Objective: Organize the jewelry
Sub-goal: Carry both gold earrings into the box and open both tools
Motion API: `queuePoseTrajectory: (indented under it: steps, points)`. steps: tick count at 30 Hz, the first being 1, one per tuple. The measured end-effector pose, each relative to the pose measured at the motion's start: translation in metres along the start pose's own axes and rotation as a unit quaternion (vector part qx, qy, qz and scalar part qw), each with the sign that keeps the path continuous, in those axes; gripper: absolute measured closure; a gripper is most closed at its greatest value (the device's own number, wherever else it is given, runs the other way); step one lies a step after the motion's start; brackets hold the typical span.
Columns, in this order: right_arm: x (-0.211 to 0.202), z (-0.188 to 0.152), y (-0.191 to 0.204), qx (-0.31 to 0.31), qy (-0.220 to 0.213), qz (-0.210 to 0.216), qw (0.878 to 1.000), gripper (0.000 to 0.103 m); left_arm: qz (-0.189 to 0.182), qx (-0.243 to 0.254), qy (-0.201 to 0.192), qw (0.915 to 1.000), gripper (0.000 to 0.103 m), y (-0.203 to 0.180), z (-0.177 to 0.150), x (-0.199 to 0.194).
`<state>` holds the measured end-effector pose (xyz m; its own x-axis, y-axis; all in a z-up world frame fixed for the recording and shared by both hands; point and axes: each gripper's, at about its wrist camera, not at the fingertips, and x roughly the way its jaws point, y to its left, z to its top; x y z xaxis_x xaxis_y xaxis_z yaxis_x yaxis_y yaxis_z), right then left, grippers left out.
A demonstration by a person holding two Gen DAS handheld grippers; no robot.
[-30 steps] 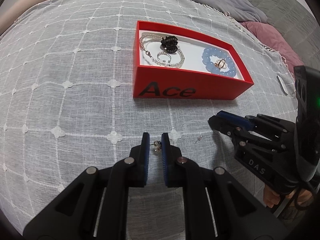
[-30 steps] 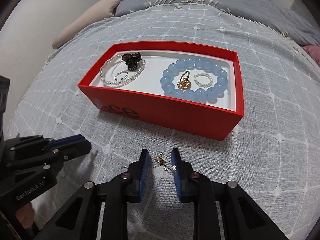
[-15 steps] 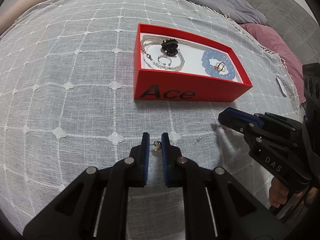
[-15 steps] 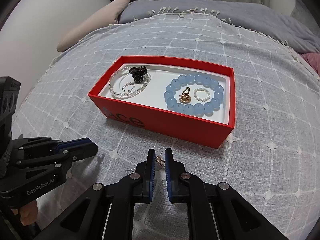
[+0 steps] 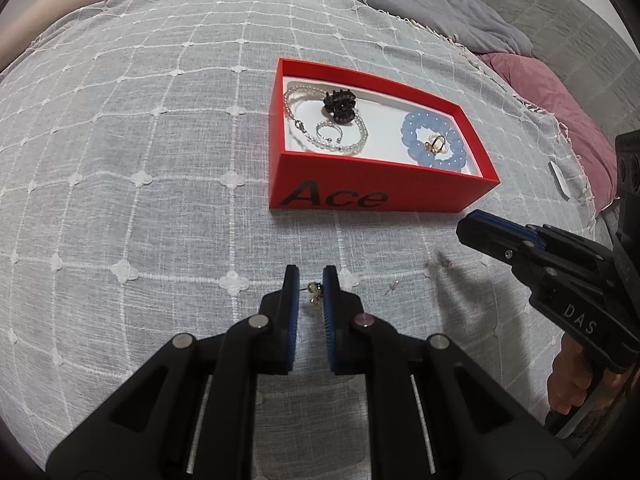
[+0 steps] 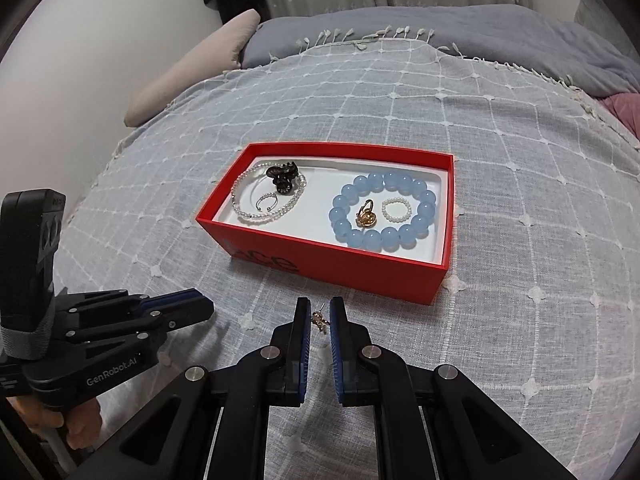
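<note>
A red box (image 5: 360, 200) (image 6: 332, 258) lies on the bedspread and holds a blue bead bracelet (image 5: 434, 146) (image 6: 382, 210), a pearl necklace (image 5: 320, 142) (image 6: 264, 214), a black hair claw (image 5: 340, 104) (image 6: 282, 176), a gold ring (image 6: 366, 216) and a small pearl ring (image 6: 396, 209). My left gripper (image 5: 311, 292) is shut on a small gold earring (image 5: 314, 294) near the cloth. My right gripper (image 6: 320, 320) is shut on another gold earring (image 6: 319, 319), lifted in front of the box. A tiny stud (image 5: 391, 287) lies on the cloth.
The white grid bedspread (image 5: 140, 160) covers the bed. A grey blanket (image 6: 440, 28) and a pink pillow (image 5: 560, 96) lie at the back and right. A beige pillow (image 6: 188, 72) lies at the far left. A small white tag (image 5: 560, 176) lies right of the box.
My right gripper closed on its earring and rose away from the cloth, so the box looks farther off. My left gripper stayed shut on its earring, almost still.
</note>
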<state>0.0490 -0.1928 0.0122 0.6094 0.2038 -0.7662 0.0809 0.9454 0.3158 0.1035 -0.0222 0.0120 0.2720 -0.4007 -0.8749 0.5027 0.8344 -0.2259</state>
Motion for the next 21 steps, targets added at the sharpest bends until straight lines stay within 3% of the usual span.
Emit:
queuePoseTrajectory:
  steps: [21]
  points:
    - [-0.021, 0.01, -0.007, 0.02, -0.026, 0.019, 0.999, 0.093, -0.024, -0.022, -0.05, 0.9982, 0.09, 0.005, 0.035, -0.021]
